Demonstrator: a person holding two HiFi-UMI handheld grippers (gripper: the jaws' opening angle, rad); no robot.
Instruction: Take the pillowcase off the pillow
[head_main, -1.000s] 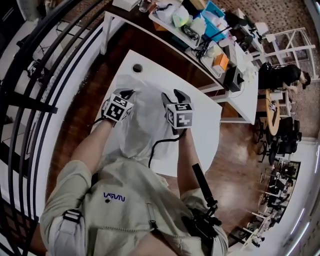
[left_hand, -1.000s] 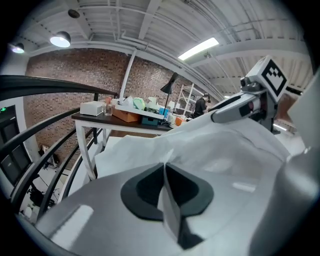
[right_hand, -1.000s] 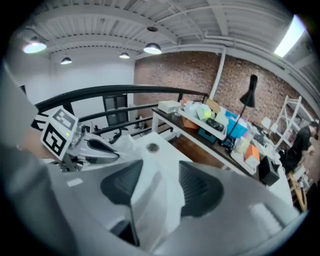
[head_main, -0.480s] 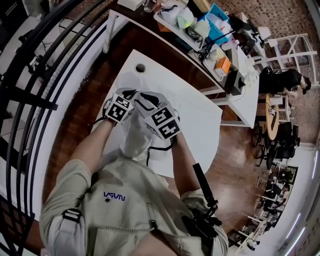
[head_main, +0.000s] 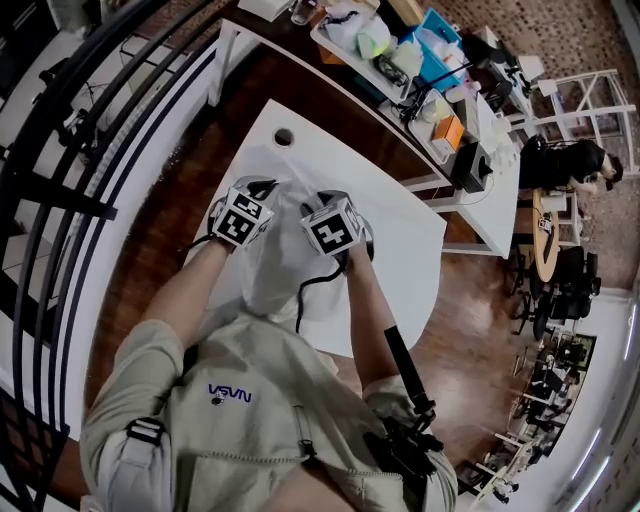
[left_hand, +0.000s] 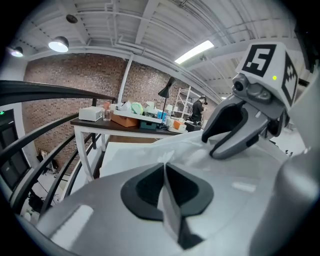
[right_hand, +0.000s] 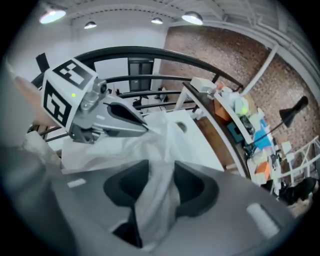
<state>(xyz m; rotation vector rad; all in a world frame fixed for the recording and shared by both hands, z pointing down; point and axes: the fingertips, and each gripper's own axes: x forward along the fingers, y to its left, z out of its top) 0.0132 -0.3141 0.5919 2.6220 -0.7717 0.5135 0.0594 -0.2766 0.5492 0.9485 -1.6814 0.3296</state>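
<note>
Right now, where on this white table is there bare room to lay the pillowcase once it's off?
The widest bare patch is on the table, between the pillow and the right edge. A smaller strip lies at the far end, around the round hole. The middle is taken by the pillow, and the back table is heaped with clutter.

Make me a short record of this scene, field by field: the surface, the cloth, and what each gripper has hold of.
Surface: white table
Cloth: white pillowcase, lying on the table in front of the person
Left gripper: fingers shut on a thin fold of the pillowcase
Right gripper: fingers have just been closing; a bunched fold of the pillowcase is pinched between them
</note>
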